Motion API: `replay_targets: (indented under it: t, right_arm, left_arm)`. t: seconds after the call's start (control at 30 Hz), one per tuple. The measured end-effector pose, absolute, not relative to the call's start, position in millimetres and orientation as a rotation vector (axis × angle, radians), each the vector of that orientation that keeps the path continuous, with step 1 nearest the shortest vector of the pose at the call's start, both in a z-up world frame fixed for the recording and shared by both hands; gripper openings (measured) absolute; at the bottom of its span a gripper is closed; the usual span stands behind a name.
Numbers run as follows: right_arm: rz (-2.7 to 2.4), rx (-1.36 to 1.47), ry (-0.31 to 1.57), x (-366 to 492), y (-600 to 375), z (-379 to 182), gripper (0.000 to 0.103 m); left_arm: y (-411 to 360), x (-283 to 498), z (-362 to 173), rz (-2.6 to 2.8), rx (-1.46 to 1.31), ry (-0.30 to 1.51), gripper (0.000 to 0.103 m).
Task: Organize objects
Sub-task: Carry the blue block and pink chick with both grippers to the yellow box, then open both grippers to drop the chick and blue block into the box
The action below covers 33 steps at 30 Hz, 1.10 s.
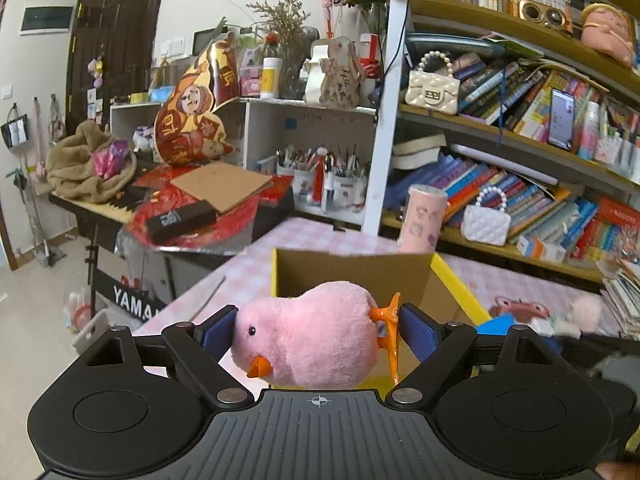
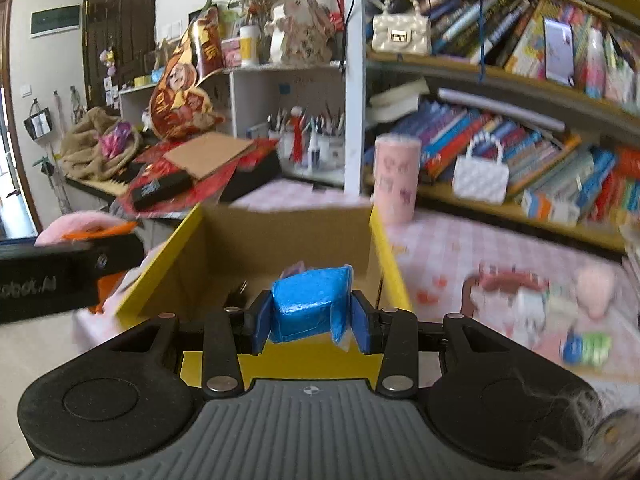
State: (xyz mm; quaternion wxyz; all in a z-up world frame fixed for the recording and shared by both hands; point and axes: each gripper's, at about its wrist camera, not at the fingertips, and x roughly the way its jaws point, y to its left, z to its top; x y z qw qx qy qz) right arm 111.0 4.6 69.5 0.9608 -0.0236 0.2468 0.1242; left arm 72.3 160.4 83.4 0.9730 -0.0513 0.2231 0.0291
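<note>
A pink plush chick [image 1: 308, 336] with an orange beak and orange feet sits sideways between the blue pads of my left gripper [image 1: 316, 332], which is shut on it, in front of a yellow-rimmed cardboard box [image 1: 352, 272]. In the right wrist view my right gripper [image 2: 312, 316] is shut on a blue wrapped packet [image 2: 308, 304], held over the near edge of the same box [image 2: 280, 232]. The left gripper's black body [image 2: 60, 272] and a bit of the chick [image 2: 80, 224] show at the left of that view. The box's floor is mostly hidden.
The box stands on a pink checked tablecloth [image 2: 440, 248]. A pink cylinder [image 1: 424, 216] stands behind it. Small toys [image 2: 532, 304] lie on the cloth to the right. Bookshelves [image 1: 520, 140] fill the back right; a cluttered keyboard [image 1: 132, 208] stands at the left.
</note>
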Motion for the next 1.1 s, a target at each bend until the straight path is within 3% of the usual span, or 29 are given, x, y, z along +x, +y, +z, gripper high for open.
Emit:
replay_targets:
  t: [0.43,0.8,0.93,1.1]
  right_arm:
    - [0.483,-0.499,0.666,260.0,31.9,22.2,0.038]
    - [0.571,-0.640,0.778,272.0,48.8,1.0,0.040]
    - [0.546,-0.615,0.736,268.4,45.2,6.3,0.053]
    - [0.501,-0.536,0.670,256.5,33.1,23.0,0.053]
  left_arm:
    - [134.1,206.0,38.5,0.048,-0.036,0.658,0.087]
    - [126.3,234.8,15.3,0.066,0.032,0.791,0.089]
    - [125.6,233.0,19.8,0.066,0.033,0.766,0.092]
    - [128.8,215.0,38.8,0.046,0.000,0.673,0.092]
